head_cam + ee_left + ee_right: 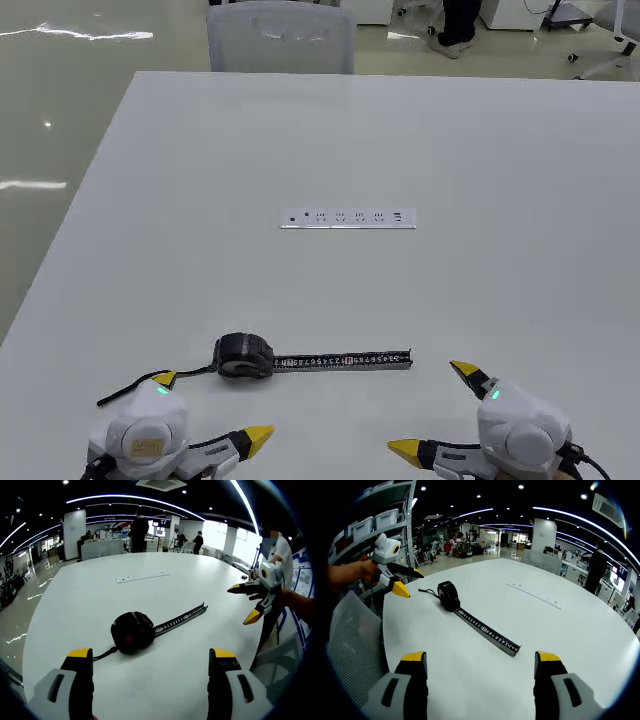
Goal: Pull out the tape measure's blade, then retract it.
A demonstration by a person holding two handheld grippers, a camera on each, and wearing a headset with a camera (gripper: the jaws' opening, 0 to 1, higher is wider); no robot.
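Head view: the tape measure [243, 355] sits low and left of centre on the white table [420, 130], with its blade [345, 361] lying flat and extended toward the right. The left gripper [212, 407] at bottom left and the right gripper [432, 409] at bottom right both gape wide, holding nothing. A power strip [347, 218] lies mid-frame. Left gripper view: the case is pretty much dead centre, just above the spread jaws, blade running up-right. Right gripper view: case upper left of centre, blade slanting down toward the middle, jaws wide apart and empty too.
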